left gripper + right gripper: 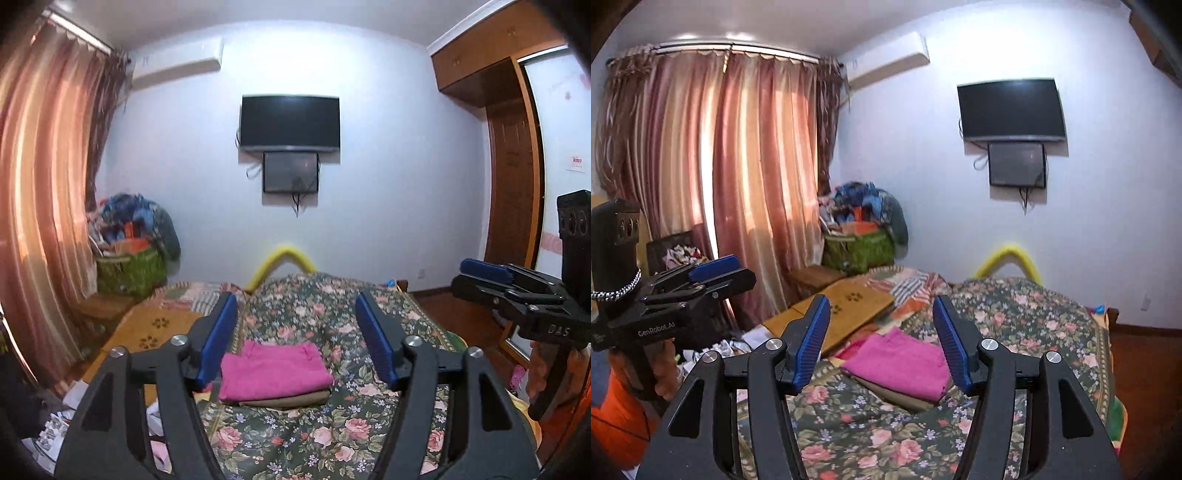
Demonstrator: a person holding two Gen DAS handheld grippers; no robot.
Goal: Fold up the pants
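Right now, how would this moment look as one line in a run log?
pink pants: folded, atop olive garment | floral bed | left gripper: open, empty | right gripper: open, empty

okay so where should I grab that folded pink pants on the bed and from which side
Judging by its pose, take the pink pants at the thick folded edge nearest the camera, coming in low from the near side of the floral bedspread. The layers stack there above a folded olive garment, so pinch only the pink layers, with the open left gripper.

both wrist views face the bed [332,443] from above, sharing it.
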